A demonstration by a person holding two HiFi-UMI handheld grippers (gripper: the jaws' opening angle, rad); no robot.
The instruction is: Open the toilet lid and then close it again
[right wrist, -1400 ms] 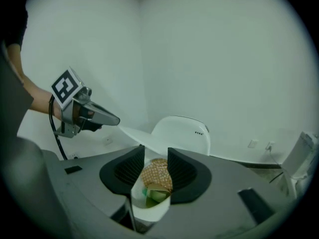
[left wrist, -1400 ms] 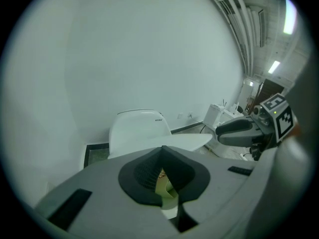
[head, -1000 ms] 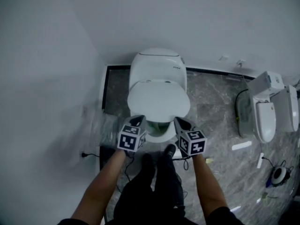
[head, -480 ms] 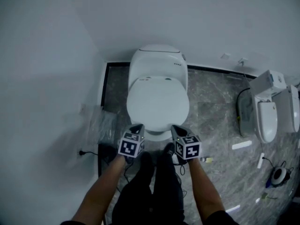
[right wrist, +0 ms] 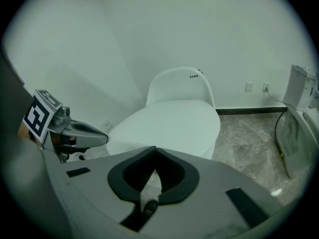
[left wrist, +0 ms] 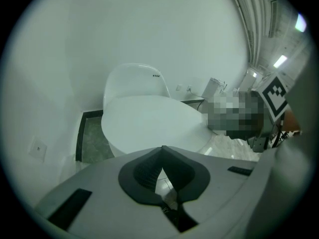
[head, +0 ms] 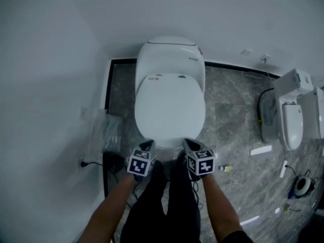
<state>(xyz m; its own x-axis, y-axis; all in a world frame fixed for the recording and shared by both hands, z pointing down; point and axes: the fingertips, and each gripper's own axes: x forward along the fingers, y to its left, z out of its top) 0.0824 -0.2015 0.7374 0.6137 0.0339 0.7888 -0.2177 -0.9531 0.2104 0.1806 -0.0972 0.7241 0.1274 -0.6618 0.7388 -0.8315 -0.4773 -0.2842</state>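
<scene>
Toilet lid (head: 169, 108): lies flat and fully down over the bowl, its hinge end against the rear housing (head: 169, 52). No gap shows at its front rim.

Left gripper (head: 148, 144) and right gripper (head: 188, 143): both have their jaws pressed together with nothing between them. They point downward at the lid's front rim, one to each side of its centre. The head view puts the tips at the rim. Neither gripper view confirms contact, as the lid lies ahead of the jaws.

Assessment: the paired, symmetrical placement suits working the front lip evenly, so that the lid would not twist on its hinge. With the lid down, it is either not yet raised or already shut again; the frames do not settle which.

Clearances: the side wall (head: 45, 85) stands near the toilet on the left, with a plastic bag (head: 104, 133) on the floor between them. The marble floor (head: 233, 110) gives open room on the right, and a second toilet (head: 288, 120) stands well apart. The person's legs (head: 164, 201) stand just behind the front rim, which limits backward room.
</scene>
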